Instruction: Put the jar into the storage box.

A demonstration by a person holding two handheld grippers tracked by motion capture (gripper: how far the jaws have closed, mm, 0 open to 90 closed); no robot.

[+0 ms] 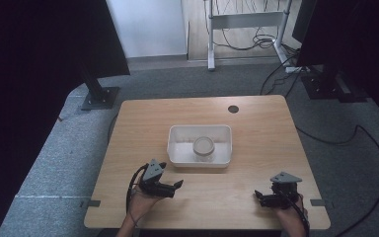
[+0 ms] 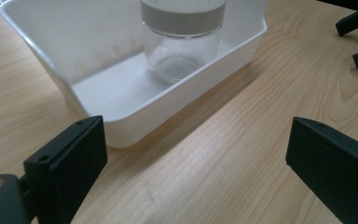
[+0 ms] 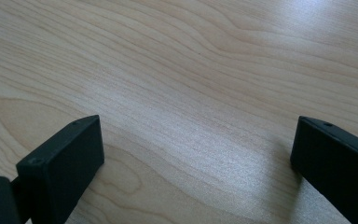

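Note:
A clear glass jar [image 1: 204, 147] with a pale grey lid stands upright inside a white rectangular tray [image 1: 177, 148] at the middle of the wooden table. The left gripper view has the jar [image 2: 182, 42] and the tray [image 2: 130, 119] just ahead of the wide-apart jaws. My left gripper [image 1: 177, 186] rests open on the table just in front of the tray's near left corner, holding nothing. At the near right of the table my right gripper [image 1: 258, 197] lies open, its jaws pointing left over bare wood [image 3: 191, 93]. Its fingertips [image 2: 354, 21] appear at the left gripper view's upper right.
A round cable hole [image 1: 233, 109] sits near the table's far edge. Black stands [image 1: 98, 94] and cables [image 1: 365, 133] lie on the grey carpet around the table. A white metal frame [image 1: 244, 22] stands at the back.

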